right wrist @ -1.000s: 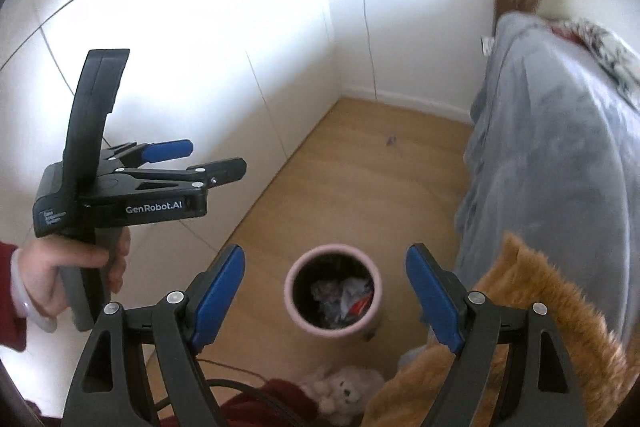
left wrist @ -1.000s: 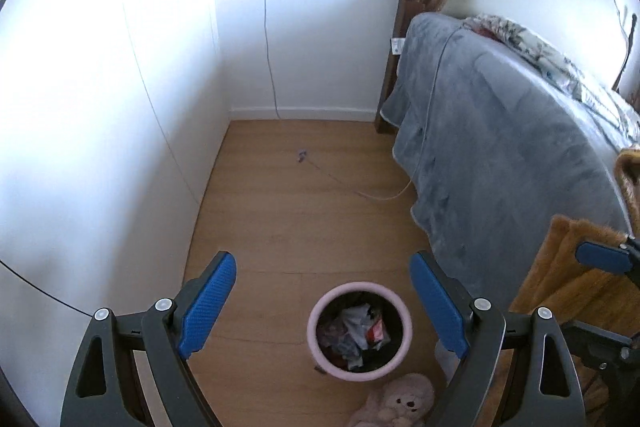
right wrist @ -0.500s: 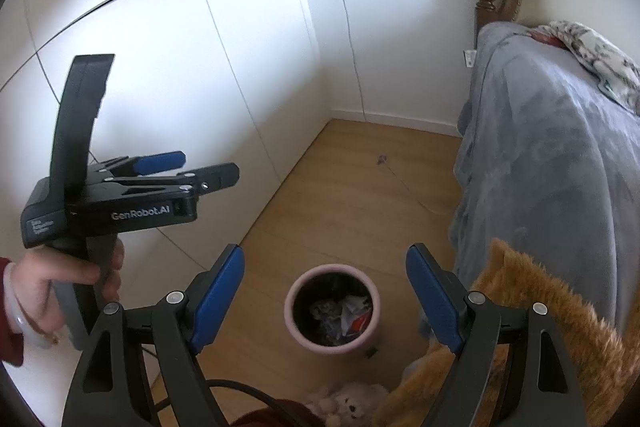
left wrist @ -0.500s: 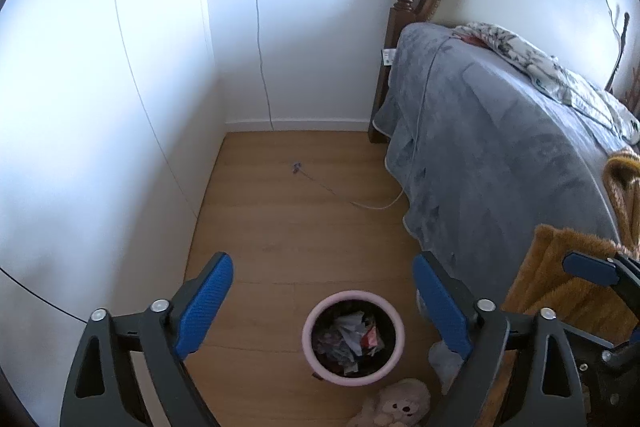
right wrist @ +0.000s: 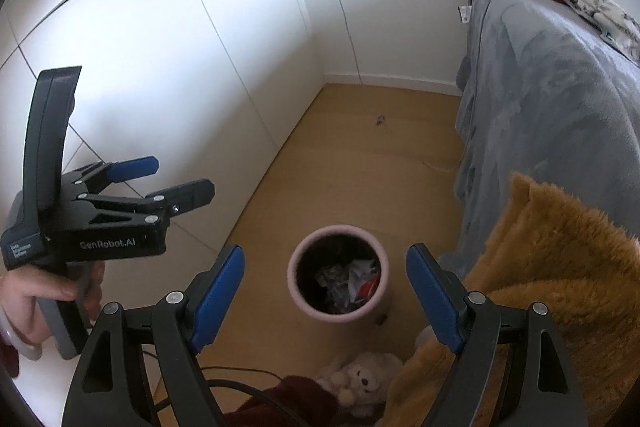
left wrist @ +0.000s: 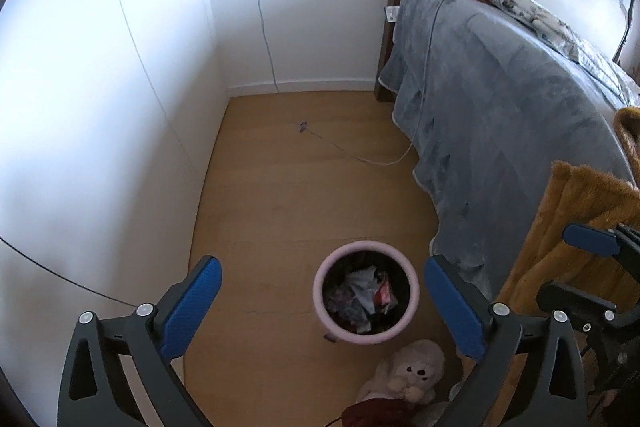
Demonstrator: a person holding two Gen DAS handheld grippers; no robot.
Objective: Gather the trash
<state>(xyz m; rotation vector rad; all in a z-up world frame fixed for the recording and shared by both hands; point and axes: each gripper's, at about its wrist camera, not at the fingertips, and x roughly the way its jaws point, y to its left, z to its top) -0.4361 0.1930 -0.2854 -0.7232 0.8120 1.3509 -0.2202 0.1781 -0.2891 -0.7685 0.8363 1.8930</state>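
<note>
A round pink trash bin [left wrist: 366,291] stands on the wooden floor and holds crumpled paper and wrappers [left wrist: 362,297]. It also shows in the right wrist view [right wrist: 338,281]. My left gripper [left wrist: 324,311] is open and empty, held high above the bin. My right gripper [right wrist: 325,297] is open and empty, also high above the bin. The left gripper shows from the side in the right wrist view [right wrist: 160,179], in a hand. A small dark scrap [left wrist: 302,126] lies on the floor near the far wall.
A bed with a grey blanket [left wrist: 500,115] fills the right side. An orange furry blanket [right wrist: 552,267] hangs off its near end. A plush toy [left wrist: 408,371] lies beside the bin. White cupboard doors [left wrist: 100,107] line the left. A thin cable [left wrist: 380,161] runs across the floor.
Both grippers have risen and drawn back a little, so the bin sits lower and smaller in view. Both stay open and empty.
</note>
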